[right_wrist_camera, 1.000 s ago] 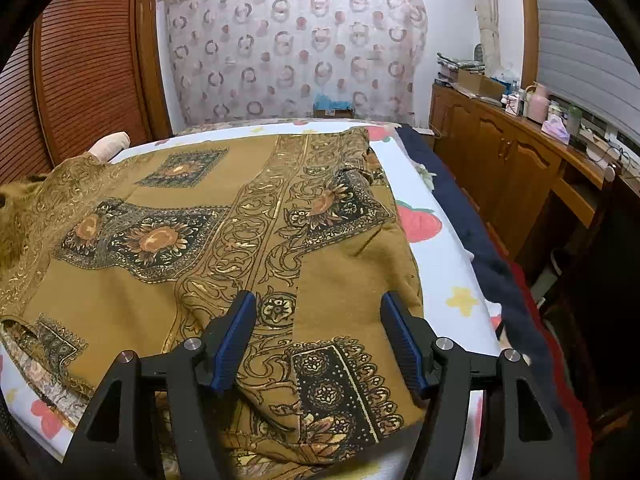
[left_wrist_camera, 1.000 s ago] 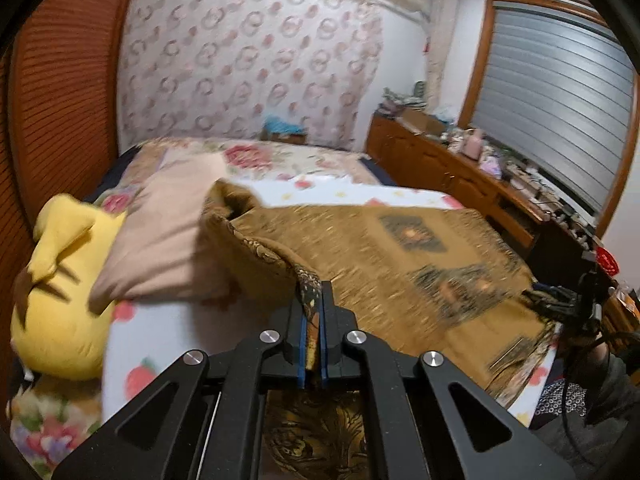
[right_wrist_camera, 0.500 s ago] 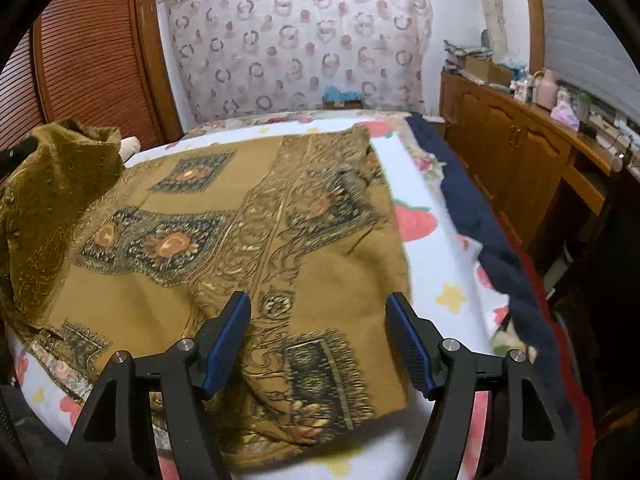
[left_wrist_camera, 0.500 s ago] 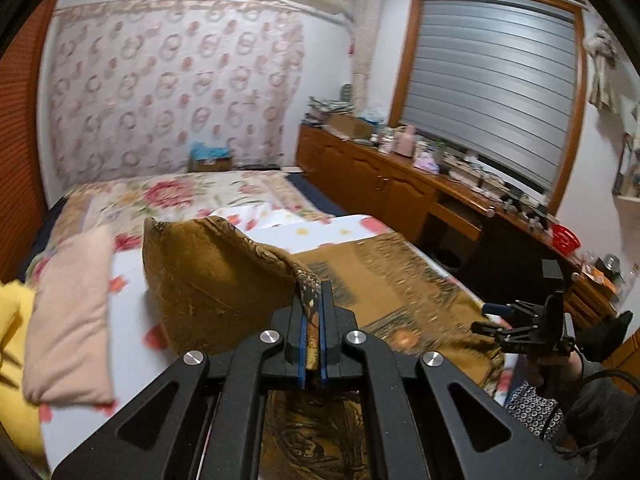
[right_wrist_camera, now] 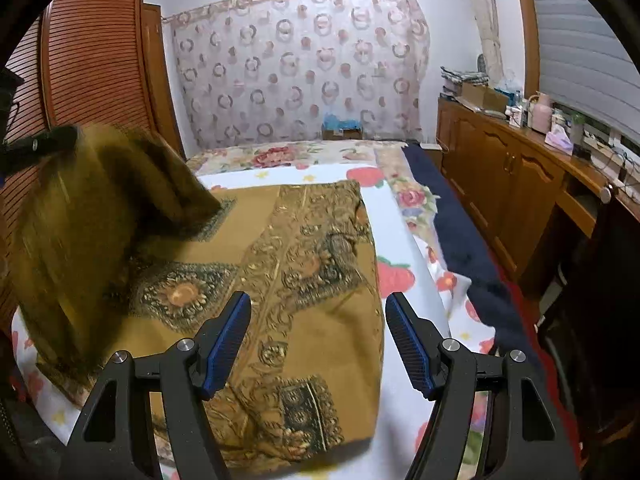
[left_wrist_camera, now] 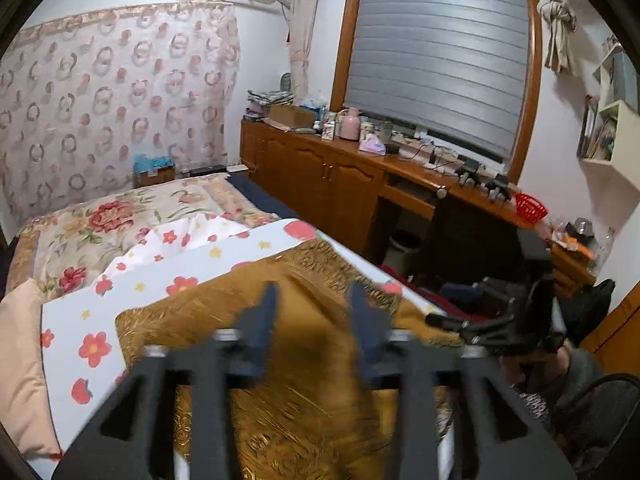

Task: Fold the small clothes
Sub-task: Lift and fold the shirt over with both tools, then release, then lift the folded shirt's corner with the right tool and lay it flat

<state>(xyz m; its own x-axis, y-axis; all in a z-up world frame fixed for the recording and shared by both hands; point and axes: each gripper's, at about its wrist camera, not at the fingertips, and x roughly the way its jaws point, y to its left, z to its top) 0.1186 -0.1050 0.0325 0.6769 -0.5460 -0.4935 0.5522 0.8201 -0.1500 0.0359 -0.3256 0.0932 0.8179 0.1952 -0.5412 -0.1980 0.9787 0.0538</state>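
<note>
A mustard-brown patterned garment (right_wrist_camera: pixel 304 248) lies spread on the bed. Its left part is lifted into a blurred flap (right_wrist_camera: pixel 100 208) that hangs over the flat part. My left gripper (left_wrist_camera: pixel 313 292) hovers above the garment (left_wrist_camera: pixel 280 412) with its jaws opening. Blurred brown cloth shows between and below its fingers, and the pads do not press on it. My right gripper (right_wrist_camera: pixel 318 300) stands open above the garment's near right part with nothing gripped. It also shows at the right of the left wrist view as a black right gripper (left_wrist_camera: pixel 500 320).
The bed sheet (left_wrist_camera: pixel 80 320) is white with red flowers, with a pink pillow (left_wrist_camera: pixel 20 360) at its left. A navy blanket (right_wrist_camera: pixel 460 232) runs along the bed's right edge. Wooden cabinets (right_wrist_camera: pixel 500 168) stand close on the right, louvred wardrobe doors (right_wrist_camera: pixel 92 60) on the left.
My left gripper carried the garment's edge up and across to the right, then its shut jaws came apart and the flap slipped loose. The right gripper rose a little and stayed open.
</note>
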